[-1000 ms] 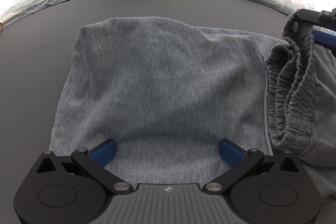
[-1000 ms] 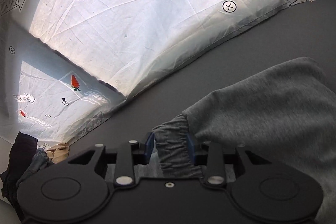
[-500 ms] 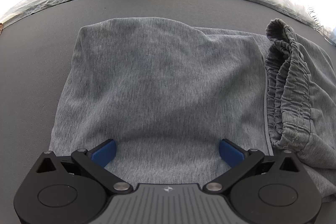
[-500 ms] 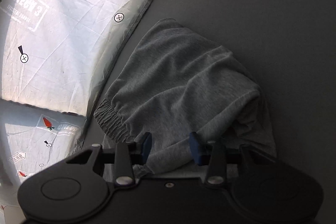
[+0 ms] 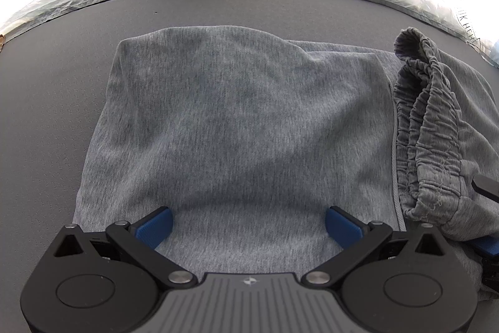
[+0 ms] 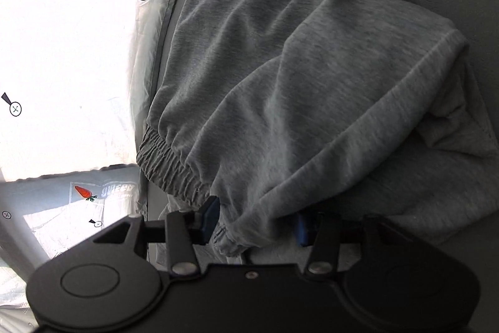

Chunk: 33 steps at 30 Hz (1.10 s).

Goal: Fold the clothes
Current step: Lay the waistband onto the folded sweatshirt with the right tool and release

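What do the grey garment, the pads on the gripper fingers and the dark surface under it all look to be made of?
Grey garment: soft heathered knit, probably cotton jersey or fleece; mottled grey, limp folds, gathered elastic waistband.
Finger pads: blue, matte, finely textured, likely rubber or soft plastic.
Dark surface: flat matte charcoal, no shine; could be felt, a mat or a coated board, the view cannot settle which.

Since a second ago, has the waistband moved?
Yes. The waistband, then lifted toward the white sheet, now lies lower on the shorts, away from it.
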Each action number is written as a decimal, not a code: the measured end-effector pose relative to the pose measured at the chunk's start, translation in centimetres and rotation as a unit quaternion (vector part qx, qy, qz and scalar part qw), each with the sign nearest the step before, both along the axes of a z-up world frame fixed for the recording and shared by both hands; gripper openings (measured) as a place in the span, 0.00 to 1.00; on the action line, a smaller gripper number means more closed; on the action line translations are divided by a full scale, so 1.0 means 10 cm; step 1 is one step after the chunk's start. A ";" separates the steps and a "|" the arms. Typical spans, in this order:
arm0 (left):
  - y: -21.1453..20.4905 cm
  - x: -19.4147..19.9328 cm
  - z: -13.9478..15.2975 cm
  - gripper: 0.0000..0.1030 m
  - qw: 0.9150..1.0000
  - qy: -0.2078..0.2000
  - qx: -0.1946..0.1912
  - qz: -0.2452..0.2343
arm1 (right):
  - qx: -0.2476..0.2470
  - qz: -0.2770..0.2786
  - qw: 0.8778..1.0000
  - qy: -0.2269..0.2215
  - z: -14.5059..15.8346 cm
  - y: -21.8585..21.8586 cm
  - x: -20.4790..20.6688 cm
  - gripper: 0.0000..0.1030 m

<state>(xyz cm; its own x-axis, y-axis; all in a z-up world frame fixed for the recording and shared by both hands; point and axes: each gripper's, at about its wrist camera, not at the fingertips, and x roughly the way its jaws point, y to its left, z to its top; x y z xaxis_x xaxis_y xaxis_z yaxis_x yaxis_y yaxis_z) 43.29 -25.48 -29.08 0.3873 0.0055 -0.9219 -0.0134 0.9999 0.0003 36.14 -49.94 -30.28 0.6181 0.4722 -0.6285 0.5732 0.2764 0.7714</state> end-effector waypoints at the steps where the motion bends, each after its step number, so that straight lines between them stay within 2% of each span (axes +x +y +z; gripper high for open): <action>1: 0.00 0.00 0.00 1.00 1.000 0.000 0.000 0.001 | 0.004 -0.001 1.000 0.001 -0.01 0.00 0.02 0.40; 2: -0.01 0.01 -0.01 1.00 1.000 0.001 0.000 0.002 | 0.008 -0.003 1.000 0.002 -0.03 0.00 0.04 0.35; 4: 0.00 0.01 -0.01 1.00 1.000 0.002 0.000 0.001 | 0.021 -0.006 1.000 -0.002 -0.05 0.00 0.07 0.15; 5: 0.00 0.01 -0.01 1.00 1.000 0.003 0.000 0.001 | 0.025 -0.007 1.000 -0.012 -0.04 0.00 0.05 0.11; 8: 0.00 0.01 -0.01 1.00 1.000 0.004 -0.001 0.003 | 0.020 0.004 0.999 -0.027 0.06 0.05 -0.02 0.06; 11: 0.00 0.01 -0.01 1.00 1.000 0.008 0.000 0.006 | 0.039 0.010 0.999 -0.026 0.11 0.11 -0.15 0.04; 15: 0.01 0.03 0.00 1.00 1.000 0.024 0.001 0.003 | 0.049 0.021 0.999 -0.006 0.05 0.19 -0.31 0.04; 18: 0.02 -0.01 0.01 1.00 1.000 0.026 0.002 0.002 | 0.058 0.024 0.998 0.030 -0.05 0.21 -0.37 0.09; 21: 0.04 -0.04 0.02 1.00 1.000 0.030 0.000 0.005 | 0.059 0.031 0.997 0.043 -0.01 0.17 -0.36 0.34; 22: 0.05 -0.05 0.02 1.00 1.000 0.030 -0.001 0.007 | 0.052 0.035 0.997 0.041 0.03 0.16 -0.37 0.35; 24: 0.09 -0.08 0.04 1.00 0.999 0.031 -0.005 0.012 | 0.020 0.054 0.998 0.022 0.19 0.13 -0.38 0.36; 27: 0.14 -0.13 0.11 1.00 0.999 0.025 -0.027 0.024 | -0.034 0.074 0.996 -0.030 0.46 0.03 -0.43 0.39; 30: 0.16 -0.16 0.24 1.00 0.997 0.014 -0.062 0.031 | -0.080 0.062 0.992 -0.072 0.64 -0.17 -0.50 0.47; 33: 0.09 -0.13 0.37 1.00 0.997 -0.001 -0.078 0.021 | -0.120 0.044 0.987 -0.099 0.76 -0.39 -0.51 0.49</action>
